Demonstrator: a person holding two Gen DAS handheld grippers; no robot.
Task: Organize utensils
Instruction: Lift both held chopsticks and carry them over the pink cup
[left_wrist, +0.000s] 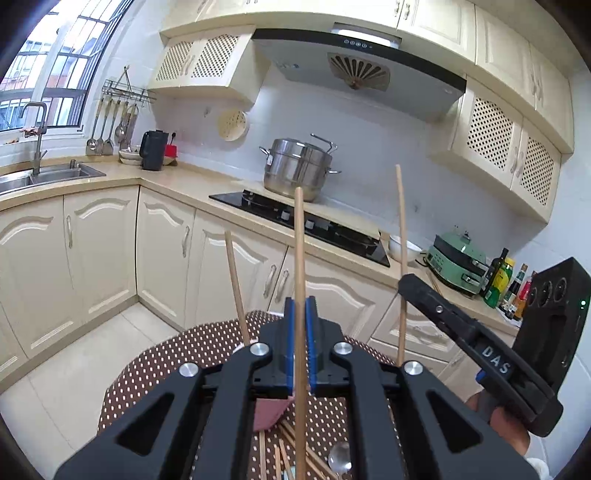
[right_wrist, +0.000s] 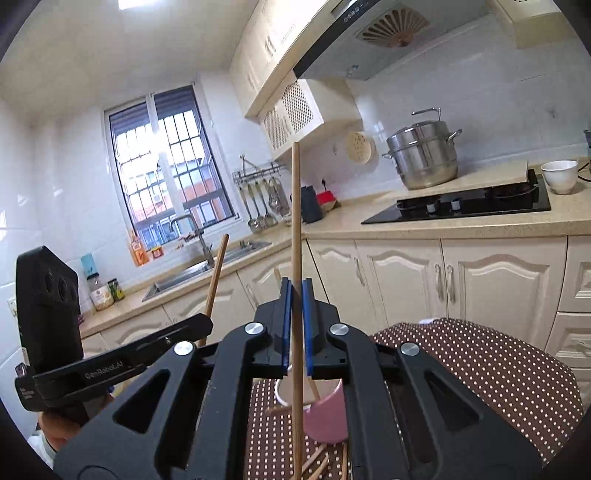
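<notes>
My left gripper (left_wrist: 300, 306) is shut on a wooden chopstick (left_wrist: 298, 240) that stands upright between its blue pads. To its right, my right gripper (left_wrist: 406, 286) is shut on a second upright chopstick (left_wrist: 400, 229). In the right wrist view that right gripper (right_wrist: 295, 291) pinches its chopstick (right_wrist: 295, 206), with the left gripper (right_wrist: 201, 325) and its stick (right_wrist: 218, 273) at the left. Below stands a pink cup (right_wrist: 327, 417) holding a chopstick (right_wrist: 314, 391). Loose chopsticks (left_wrist: 288, 448) and a metal spoon (left_wrist: 340, 459) lie on the polka-dot table (left_wrist: 166, 354).
A third chopstick (left_wrist: 234, 280) rises left of my left gripper, its lower end hidden. Beyond the table run cream cabinets and a counter with a black hob (left_wrist: 295, 221), a steel steamer pot (left_wrist: 297, 168), a sink (left_wrist: 44, 175), a white bowl (right_wrist: 559, 175) and bottles (left_wrist: 502, 277).
</notes>
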